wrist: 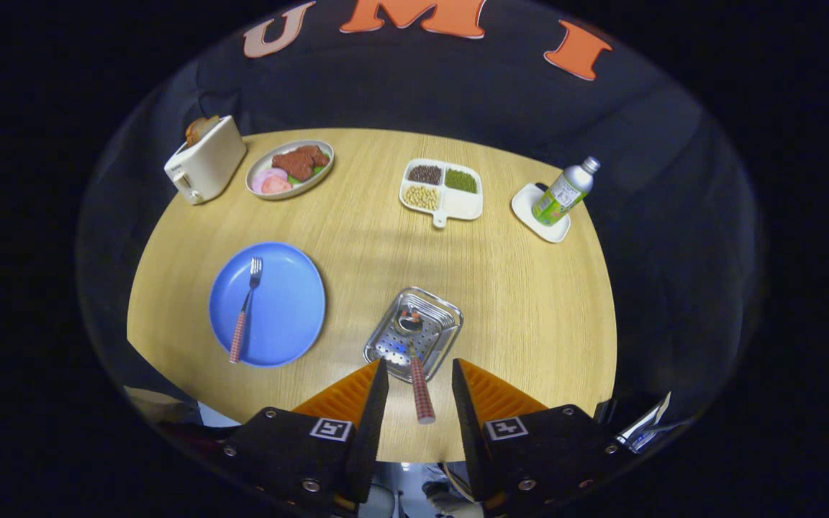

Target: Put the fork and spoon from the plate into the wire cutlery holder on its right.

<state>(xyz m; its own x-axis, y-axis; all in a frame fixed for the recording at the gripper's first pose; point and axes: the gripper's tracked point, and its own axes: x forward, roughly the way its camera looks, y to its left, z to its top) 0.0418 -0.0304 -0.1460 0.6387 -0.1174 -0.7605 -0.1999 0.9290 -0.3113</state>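
A cream toaster [206, 167] with a slice of bread in its slot stands at the table's [529, 309] ten o'clock edge, and just beside it at its three o'clock lies an oval plate of meat and vegetables [289, 169]. At six o'clock from that, a round blue plastic plate [268, 304] carries the fork with a red-checked handle [245, 311], tines pointing to twelve o'clock.

Toward the middle of the round wooden table, the perforated steel cutlery holder [414, 333] sits just ahead of the gripper [419, 380]. The spoon with a red-checked handle [417, 360] stands in it – bowl down inside the holder, handle leaning back toward six o'clock into the gap between the fingers. The gripper's fingers stand apart, neither one touching the handle.

At twelve o'clock from the holder is a white four-part dish of beans and grains [442, 191]. Farther on, at the table's two o'clock edge, a silver bottle with a green label [564, 192] stands on a small white tray [538, 211].
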